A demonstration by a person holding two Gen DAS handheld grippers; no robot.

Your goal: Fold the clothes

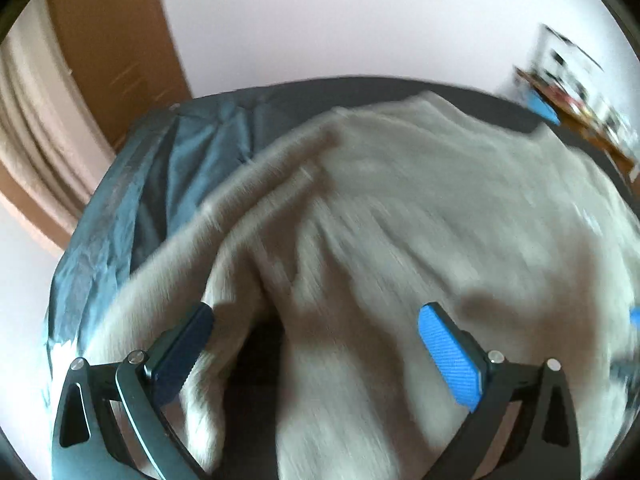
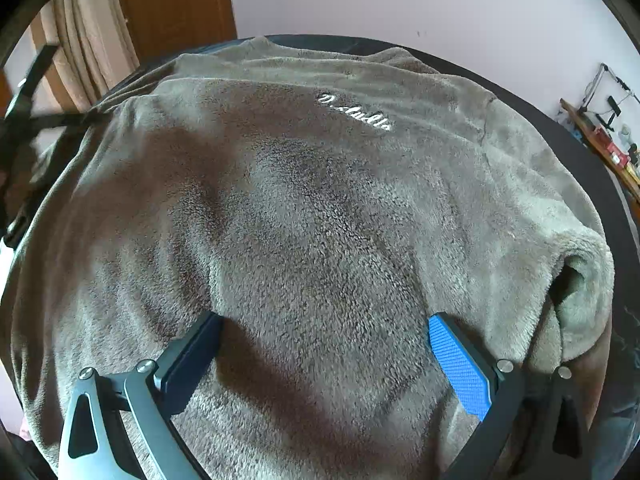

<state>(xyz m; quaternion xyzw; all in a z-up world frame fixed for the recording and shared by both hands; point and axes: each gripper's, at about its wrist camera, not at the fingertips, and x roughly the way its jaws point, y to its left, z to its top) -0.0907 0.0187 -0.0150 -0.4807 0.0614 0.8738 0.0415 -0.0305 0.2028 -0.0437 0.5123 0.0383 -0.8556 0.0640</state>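
Grippers: left and right both spread, holding nothing, above fleece top. It's laid out on table; folding barely begun.

Background: wooden door, beige curtain left of it, pale wall, cluttered wooden shelf far right.

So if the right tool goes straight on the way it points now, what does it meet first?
Most likely the fleece sweater. The right tool is open and empty, with both fingers over the grey pile, below the white lettering. How far above the cloth it sits is unclear.
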